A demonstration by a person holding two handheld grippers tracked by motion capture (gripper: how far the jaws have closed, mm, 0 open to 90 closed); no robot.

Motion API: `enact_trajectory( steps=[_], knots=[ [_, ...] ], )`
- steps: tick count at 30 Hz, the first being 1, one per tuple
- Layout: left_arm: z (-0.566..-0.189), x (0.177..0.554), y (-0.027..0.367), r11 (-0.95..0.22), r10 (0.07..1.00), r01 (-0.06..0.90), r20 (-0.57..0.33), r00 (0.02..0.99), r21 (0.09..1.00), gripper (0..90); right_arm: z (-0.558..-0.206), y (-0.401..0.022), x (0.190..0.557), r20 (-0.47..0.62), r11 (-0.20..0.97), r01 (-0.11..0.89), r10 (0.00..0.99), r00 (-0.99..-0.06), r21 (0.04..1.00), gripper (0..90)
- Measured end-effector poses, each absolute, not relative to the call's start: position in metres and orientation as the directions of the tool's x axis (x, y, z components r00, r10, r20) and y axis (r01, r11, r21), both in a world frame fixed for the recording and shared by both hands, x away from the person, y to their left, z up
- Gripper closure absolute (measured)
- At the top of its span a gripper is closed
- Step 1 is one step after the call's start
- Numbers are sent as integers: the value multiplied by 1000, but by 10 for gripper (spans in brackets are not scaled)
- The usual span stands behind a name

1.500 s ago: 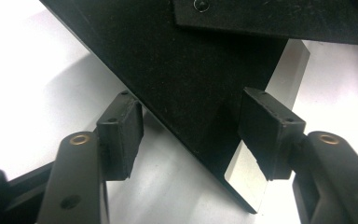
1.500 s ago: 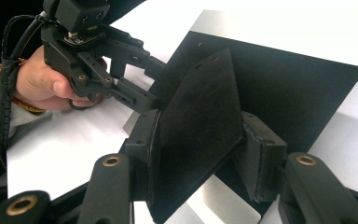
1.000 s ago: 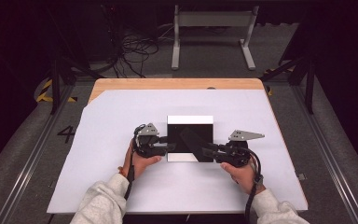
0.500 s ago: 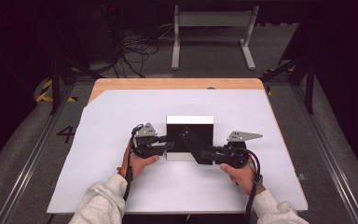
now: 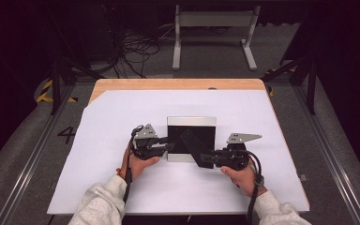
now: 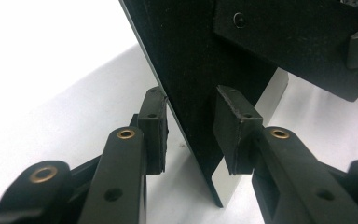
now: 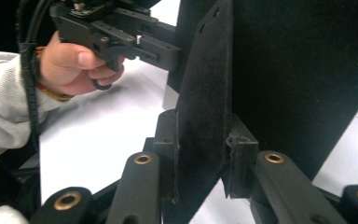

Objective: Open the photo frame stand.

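Covering the wooden table [image 5: 122, 85], a white sheet [image 5: 281, 140] sits amid dark floor with cables [image 5: 131, 51] at 11 o'clock. The left gripper [image 5: 171, 146], jaws just closing, brackets the black tray's [image 5: 201, 133] edge without clamping it. The right gripper [image 5: 205, 159], jaws just closing, pinches a black flap [image 7: 205, 93] above that tray.

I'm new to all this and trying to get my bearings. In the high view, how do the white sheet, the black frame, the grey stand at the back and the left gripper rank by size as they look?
1. white sheet
2. grey stand, though it is farther from the camera, so it may really be bigger than it looks
3. black frame
4. left gripper

Lab, dark floor with cables [image 5: 133, 49], metal stand [image 5: 213, 33], floor rails [image 5: 26, 159]
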State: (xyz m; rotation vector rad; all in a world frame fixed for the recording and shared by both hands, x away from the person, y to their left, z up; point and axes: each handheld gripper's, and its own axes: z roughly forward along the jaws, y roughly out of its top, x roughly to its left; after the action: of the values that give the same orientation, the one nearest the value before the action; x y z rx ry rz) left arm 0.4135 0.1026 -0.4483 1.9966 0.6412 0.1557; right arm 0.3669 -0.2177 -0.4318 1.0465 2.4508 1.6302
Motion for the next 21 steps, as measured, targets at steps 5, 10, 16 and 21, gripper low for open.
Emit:
enact_trajectory(
  steps=[5, 10, 16, 21],
  knots=[
    [-449, 413, 100, -377, 493, 361, -145, 858, 853, 611, -430, -217, 363, 327, 257, 499, 503, -800, 828, 746],
    [-455, 416, 95, -403, 481, 395, -176, 859, 826, 480, -428, -216, 361, 309, 274, 482, 492, -814, 832, 756],
    [-454, 413, 89, -456, 451, 357, -134, 882, 816, 549, -429, -217, 362, 304, 277, 481, 498, -812, 832, 750],
    [-452, 412, 90, -447, 462, 345, -117, 879, 825, 603, -431, -218, 363, 286, 285, 478, 518, -806, 831, 747]
  ],
)
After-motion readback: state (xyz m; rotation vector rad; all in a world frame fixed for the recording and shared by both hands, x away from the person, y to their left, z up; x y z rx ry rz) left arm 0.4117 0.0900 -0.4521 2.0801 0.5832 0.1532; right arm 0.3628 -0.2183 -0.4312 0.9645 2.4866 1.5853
